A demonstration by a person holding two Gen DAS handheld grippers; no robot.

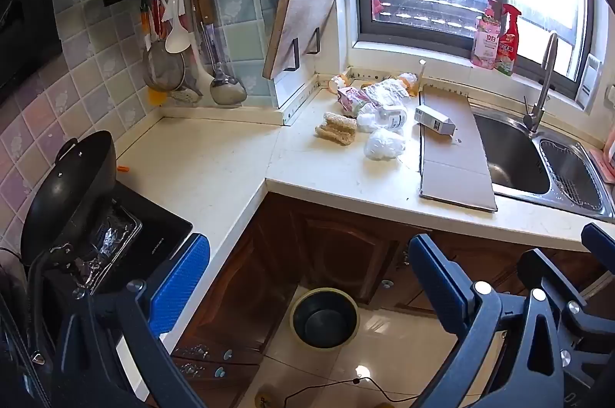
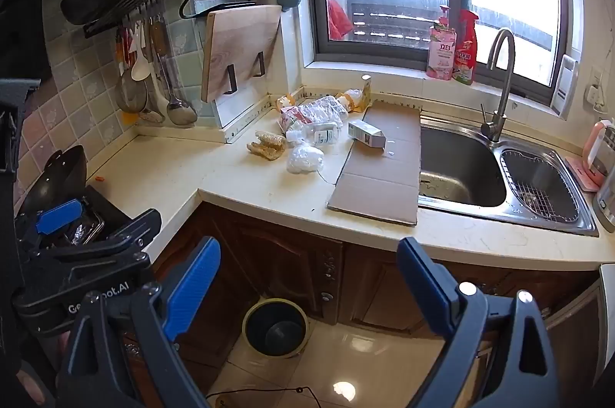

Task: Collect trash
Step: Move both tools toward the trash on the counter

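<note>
One cardboard sheet (image 2: 380, 162), one small carton (image 2: 366, 133), one loofah scrub (image 2: 268, 144), one crumpled white wad (image 2: 305, 159), perhaps four wrappers heaped at the bench (image 2: 250, 193) back corner; one bin (image 2: 275, 327) on the floor; two bottles (image 2: 453, 47) on the sill.

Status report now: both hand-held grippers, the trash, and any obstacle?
Left hand-held gripper open, empty. Right hand-held gripper open, empty. Trash pile untouched on counter. Bin on floor, nothing blocking.

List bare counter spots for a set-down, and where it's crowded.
Free: the counter stretch between wok and loofah; the front strip between trash pile and counter edge; the near half of the cardboard. Crowded: the back corner under the window, where the trash pile and box sit.
</note>
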